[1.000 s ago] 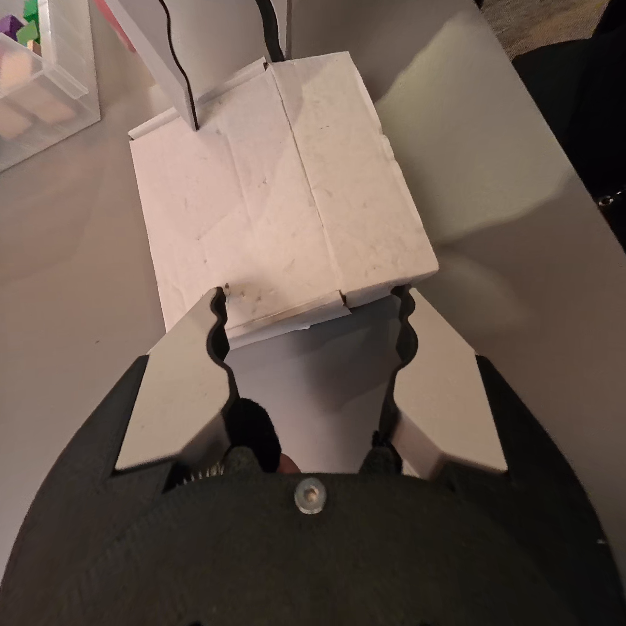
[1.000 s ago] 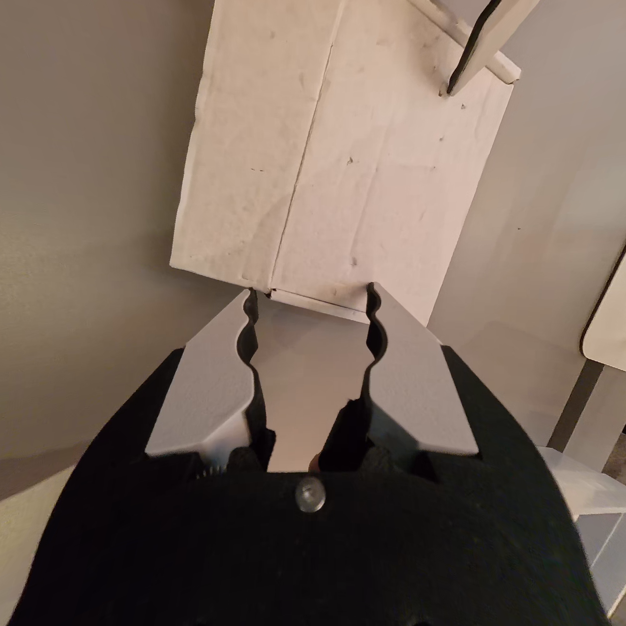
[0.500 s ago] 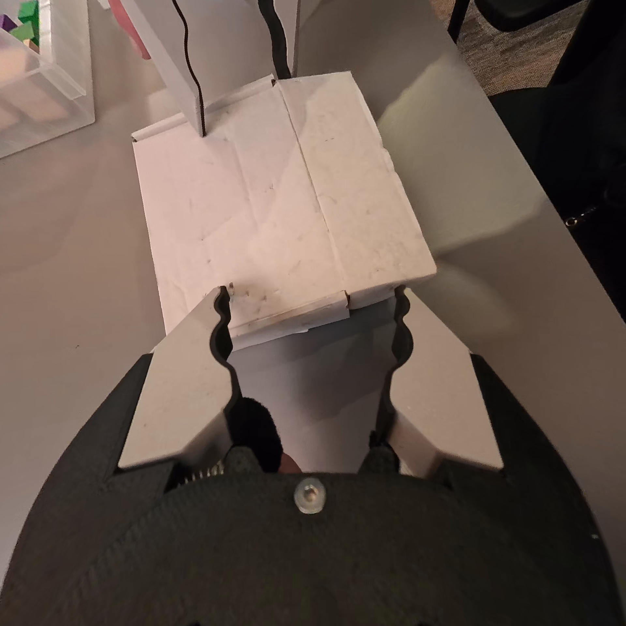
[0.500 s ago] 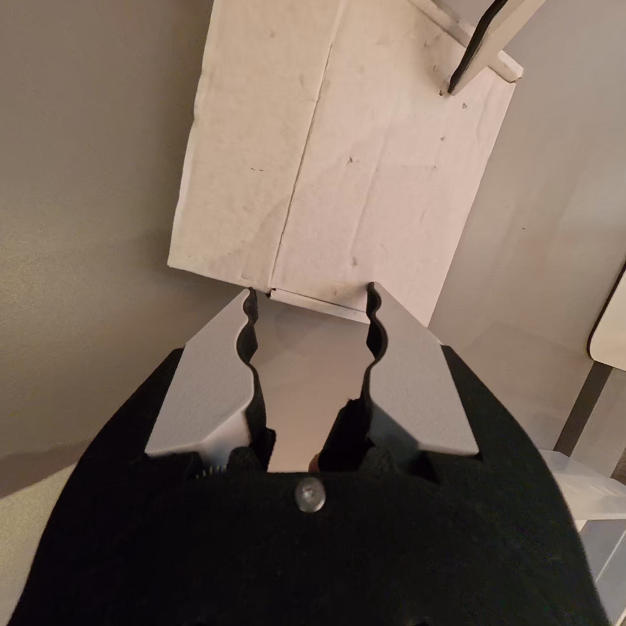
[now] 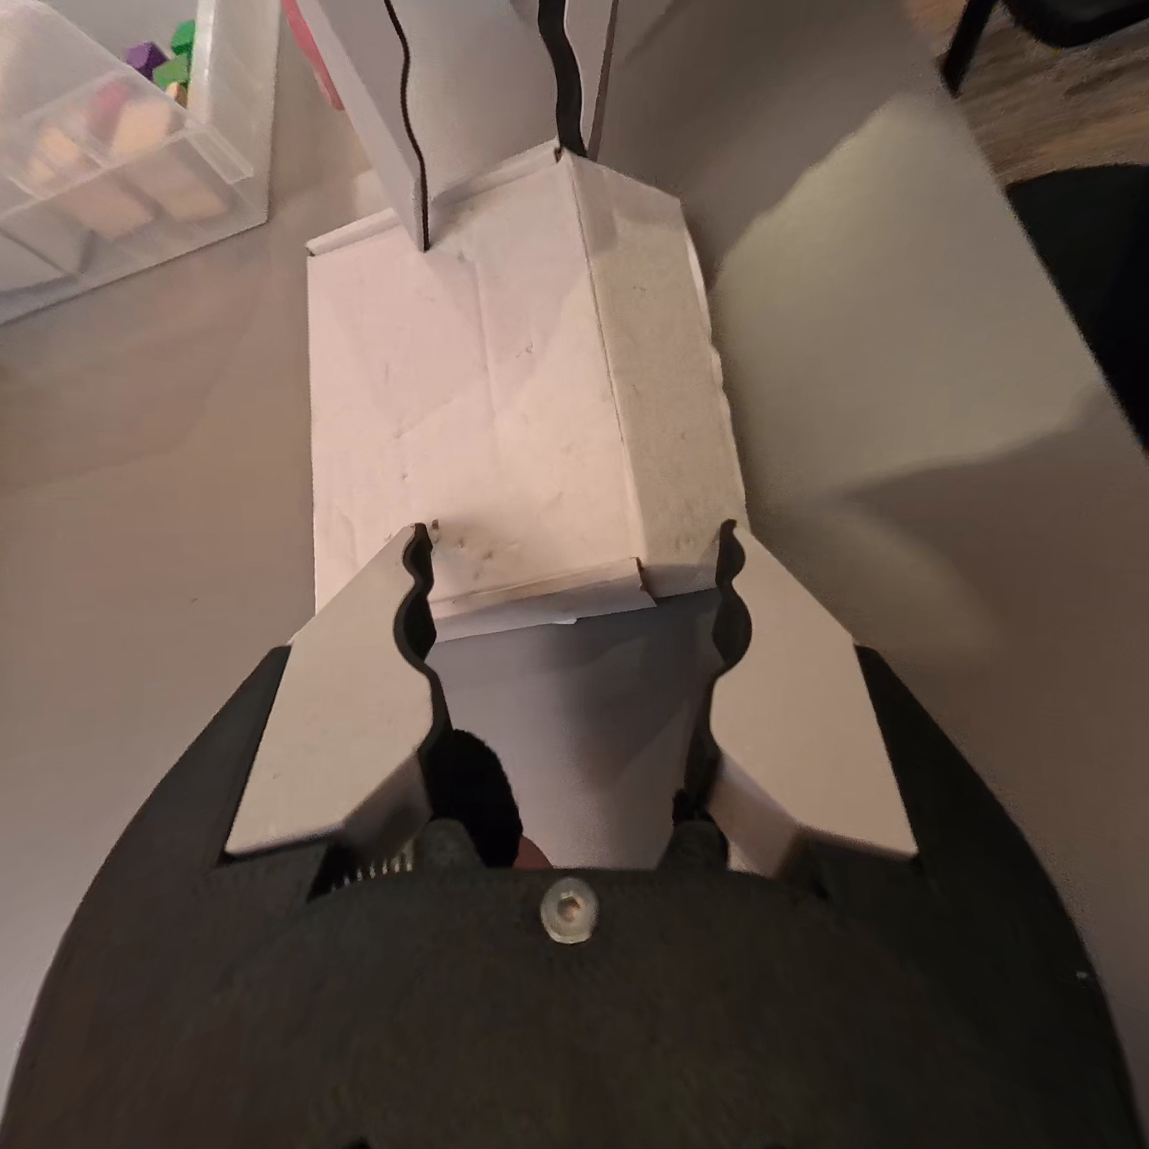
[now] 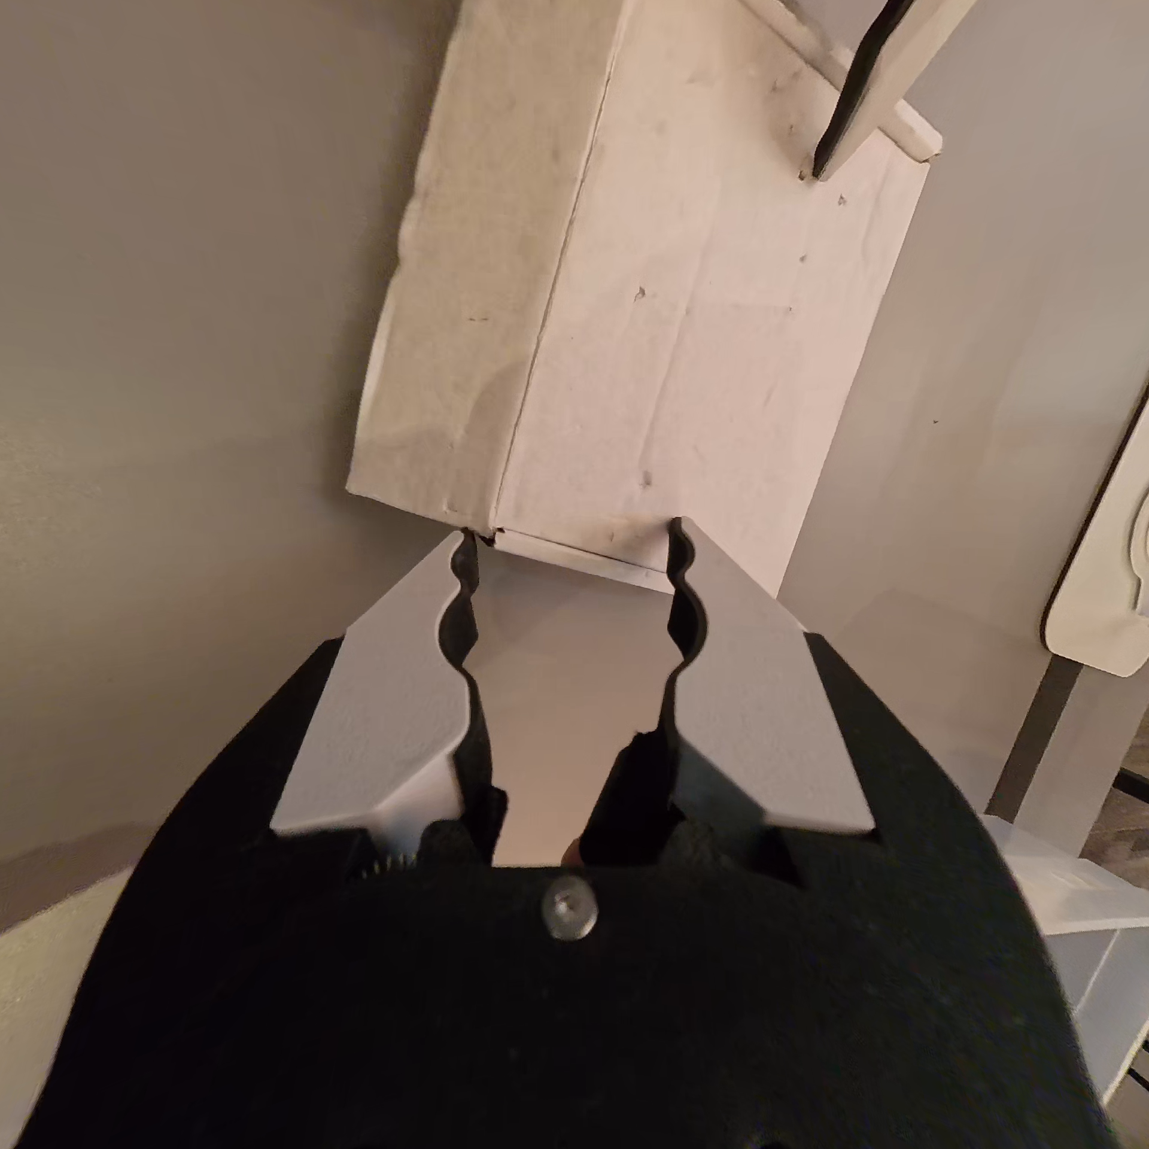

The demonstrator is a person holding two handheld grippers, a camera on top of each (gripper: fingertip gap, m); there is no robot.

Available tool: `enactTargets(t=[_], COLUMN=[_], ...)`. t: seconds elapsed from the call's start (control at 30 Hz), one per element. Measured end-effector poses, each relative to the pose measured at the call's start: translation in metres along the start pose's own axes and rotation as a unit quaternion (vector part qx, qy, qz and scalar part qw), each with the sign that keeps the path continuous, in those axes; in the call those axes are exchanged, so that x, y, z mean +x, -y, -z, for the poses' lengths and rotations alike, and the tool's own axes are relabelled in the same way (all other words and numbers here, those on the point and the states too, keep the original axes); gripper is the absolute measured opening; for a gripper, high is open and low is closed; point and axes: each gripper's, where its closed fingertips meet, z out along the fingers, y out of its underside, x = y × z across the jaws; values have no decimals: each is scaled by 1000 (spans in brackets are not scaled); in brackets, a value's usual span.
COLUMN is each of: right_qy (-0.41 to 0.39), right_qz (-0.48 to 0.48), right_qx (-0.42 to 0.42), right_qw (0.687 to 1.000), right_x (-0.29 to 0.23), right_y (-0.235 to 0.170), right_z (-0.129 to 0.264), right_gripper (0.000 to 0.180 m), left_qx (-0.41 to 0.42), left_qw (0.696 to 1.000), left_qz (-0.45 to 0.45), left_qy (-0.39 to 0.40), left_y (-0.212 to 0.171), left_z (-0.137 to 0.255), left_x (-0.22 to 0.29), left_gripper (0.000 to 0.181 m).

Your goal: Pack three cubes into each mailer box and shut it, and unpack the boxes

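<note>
A closed white mailer box lies lengthwise between my two grippers over the grey table. My left gripper is open, with its fingertips against the box's near end. The right gripper's fingers touch the far end at the top of this view. In the right wrist view the box fills the middle and my right gripper is open at its near edge. The left gripper's finger touches the far corner. No cubes show near the box.
A clear plastic bin with coloured cubes stands at the far left. The table's edge and a dark chair are on the right. In the right wrist view a white board and a clear container stand at the right.
The box now shows its side wall more steeply in both views and looks nearer. The background has shifted and the bin has come further into the left wrist view. Both grippers stay open.
</note>
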Motion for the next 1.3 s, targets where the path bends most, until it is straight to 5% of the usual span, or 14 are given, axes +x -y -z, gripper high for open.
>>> enactTargets(t=[0.03,0.23,0.37,0.7,0.83,0.9,1.0,1.3], right_qy=[-2,4,21,-109,-110,-133,-189,-184], right_qz=[1,-26,-60,-37,-36,-27,-25,-31], right_qx=[-1,10,5,-44,-42,-63,-75,-62], right_qw=[1000,1000,998,992,992,989,979,980], right_x=[0,-4,-11,-2,-2,-1,7,7], right_y=[0,2,7,5,6,2,1,1], right_z=[0,0,0,-7,-8,-14,-16,-15], right_gripper=[60,61,80,60,63,79,68,66], left_qx=[-4,-13,-21,-49,-64,-75,-87,-99], left_qw=[1000,999,998,990,989,986,981,979], left_qz=[-4,-22,-29,-84,-82,-90,-95,-105], left_qy=[11,36,46,105,105,119,147,143], left_y=[0,-2,-3,-7,-6,-8,-9,-10], left_z=[-1,-3,-4,-7,-7,-9,-11,-11], left_x=[0,-2,-2,-8,-8,-9,-10,-11], left_gripper=[90,86,87,69,72,75,75,72])
